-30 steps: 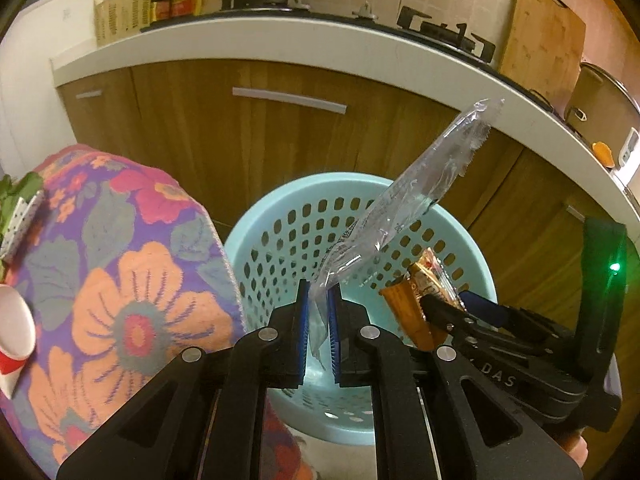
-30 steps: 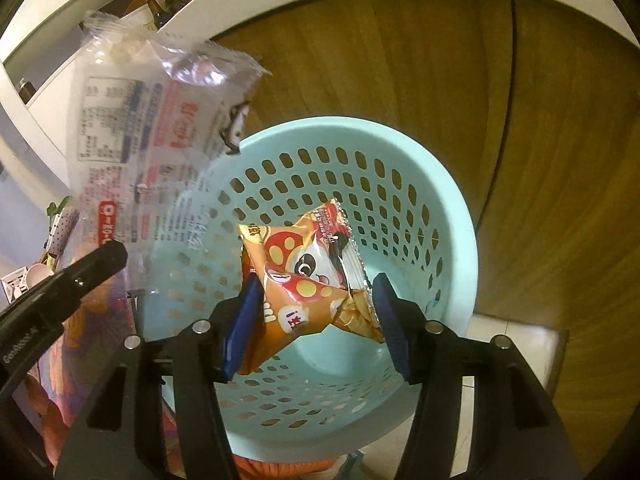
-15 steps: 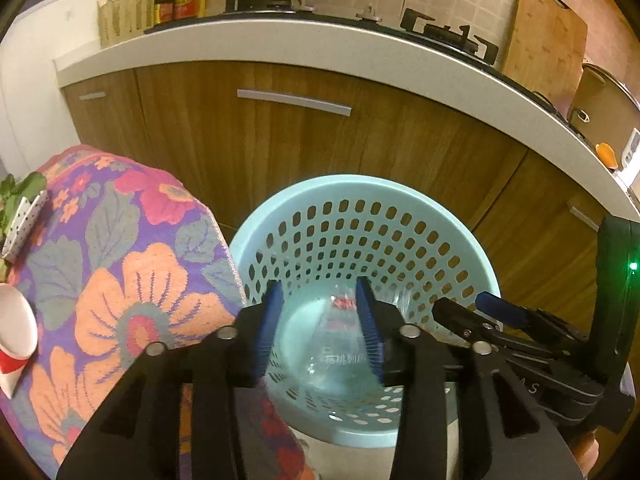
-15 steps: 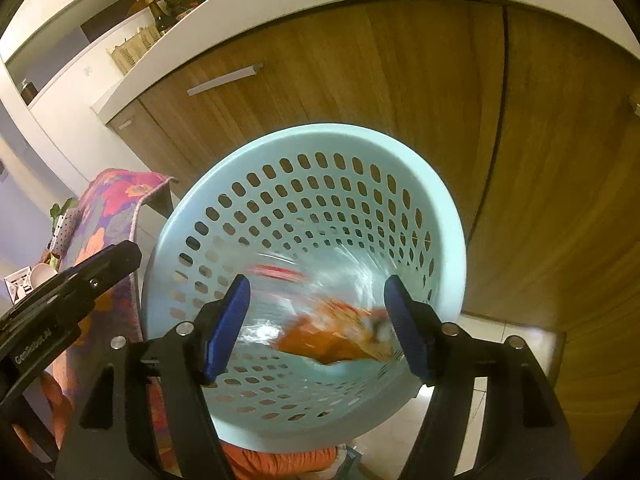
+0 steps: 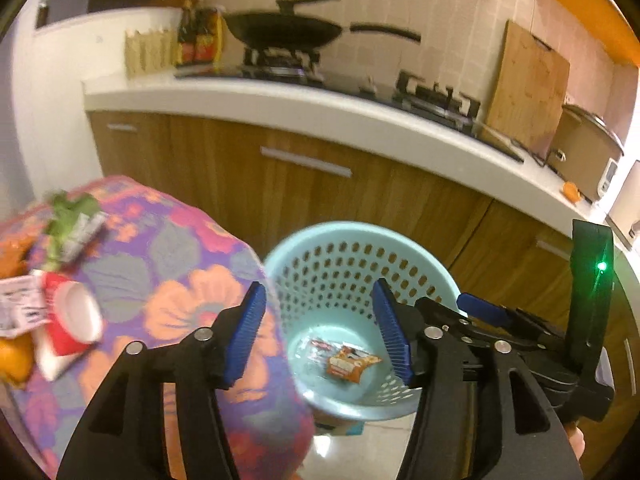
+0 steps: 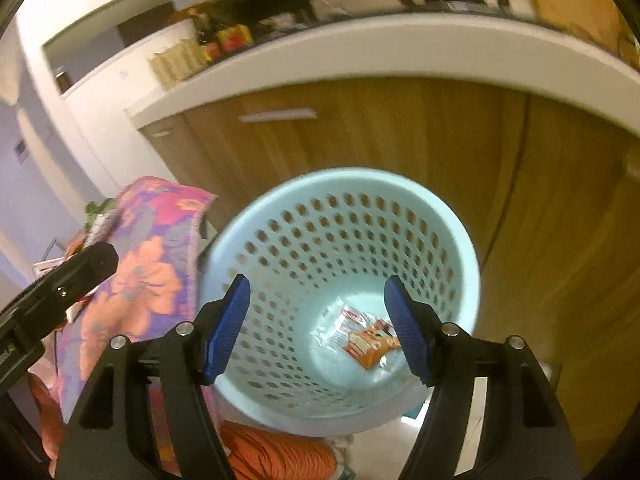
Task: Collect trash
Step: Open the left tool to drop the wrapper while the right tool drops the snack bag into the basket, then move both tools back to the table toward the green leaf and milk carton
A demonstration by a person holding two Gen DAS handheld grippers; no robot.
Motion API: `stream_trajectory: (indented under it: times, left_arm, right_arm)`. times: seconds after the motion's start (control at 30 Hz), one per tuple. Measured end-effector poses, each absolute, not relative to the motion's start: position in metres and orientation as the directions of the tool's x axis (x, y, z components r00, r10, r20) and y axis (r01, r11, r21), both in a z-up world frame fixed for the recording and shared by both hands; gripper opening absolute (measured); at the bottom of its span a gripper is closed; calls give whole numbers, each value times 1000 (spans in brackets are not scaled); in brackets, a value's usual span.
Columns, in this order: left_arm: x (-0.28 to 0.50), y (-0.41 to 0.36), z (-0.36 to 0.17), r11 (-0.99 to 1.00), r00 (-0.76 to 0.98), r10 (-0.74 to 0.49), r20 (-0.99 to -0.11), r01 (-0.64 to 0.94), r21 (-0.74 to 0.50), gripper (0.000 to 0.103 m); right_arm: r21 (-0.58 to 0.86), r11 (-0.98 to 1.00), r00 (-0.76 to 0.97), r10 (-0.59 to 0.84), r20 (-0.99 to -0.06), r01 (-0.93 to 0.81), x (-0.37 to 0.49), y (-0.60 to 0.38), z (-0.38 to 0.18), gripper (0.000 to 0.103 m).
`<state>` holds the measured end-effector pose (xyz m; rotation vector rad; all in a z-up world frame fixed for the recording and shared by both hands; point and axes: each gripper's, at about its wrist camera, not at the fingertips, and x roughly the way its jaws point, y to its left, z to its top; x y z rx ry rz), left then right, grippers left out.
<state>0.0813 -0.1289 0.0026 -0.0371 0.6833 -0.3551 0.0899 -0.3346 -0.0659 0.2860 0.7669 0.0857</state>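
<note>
While both grippers hang above the pale blue perforated basket (image 6: pixel 448 216), we see the trash lying on its floor: an orange snack wrapper (image 6: pixel 370 346) on top of a clear plastic wrapper (image 6: pixel 340 326) with red print. In the left wrist view the same two pieces show as the orange snack wrapper (image 5: pixel 348 364) beside the clear plastic wrapper (image 5: pixel 314 352), far below the blue pads and touching neither.

We note the left gripper (image 5: pixel 320 336) with its jaws apart and nothing between them; they have just been opening. The right gripper (image 6: pixel 316 328) also stands with jaws spread wide and bare, the basket's inside showing through the gap. Its dark body (image 5: pixel 520 332) sits just right of the left gripper in the left wrist view.

Against the frames of a second ago we record these changes: the left jaws were then clamped on the clear wrapper, which stood up tall over the basket, and the orange wrapper sat between the right pads. Both pieces have since dropped to the basket floor. The basket now looks smaller and lower in both views, and more of the white counter (image 5: pixel 320 108) and the black pan (image 5: pixel 284 34) shows above it.

The flowered tablecloth (image 5: pixel 160 264) lies left of the basket, with a red-and-white paper cup (image 5: pixel 70 320) on it; both views are blurred.
</note>
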Motion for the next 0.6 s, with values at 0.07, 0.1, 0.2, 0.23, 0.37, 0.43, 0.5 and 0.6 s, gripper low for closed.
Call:
stream_trajectory:
  times: [0.07, 0.1, 0.2, 0.23, 0.37, 0.43, 0.5, 0.6]
  left_arm:
    - [70, -116, 14, 945, 745, -321, -585, 294, -143, 60]
    - [65, -109, 19, 948, 759, -312, -572, 284, -140, 61]
    - [48, -80, 37, 962, 801, -274, -532, 236, -139, 64]
    - [44, -71, 42, 965, 811, -262, -524, 220, -142, 64]
    - [27, -23, 60, 979, 849, -195, -490, 138, -151, 64]
    - [18, 6, 67, 983, 867, -157, -472, 90, -163, 64]
    - [13, 31, 72, 984, 879, -122, -461, 48, -170, 65]
    - [4, 74, 76, 985, 892, -59, -448, -22, -173, 67]
  right_arm:
    - [264, 964, 739, 193, -646, -20, 86, -316, -53, 66]
    - [256, 966, 746, 202, -634, -43, 84, -307, -48, 66]
    - [222, 967, 767, 235, -597, -124, 79, -274, -32, 66]
    - [210, 965, 770, 251, -587, -155, 78, -260, -27, 66]
    - [178, 950, 756, 312, -575, -256, 78, -211, -16, 66]
    - [158, 942, 747, 333, -575, -297, 79, -188, -13, 66]
    - [143, 929, 735, 359, -575, -342, 80, -164, -10, 66]
    - [131, 905, 712, 403, -575, -406, 79, -132, -5, 66]
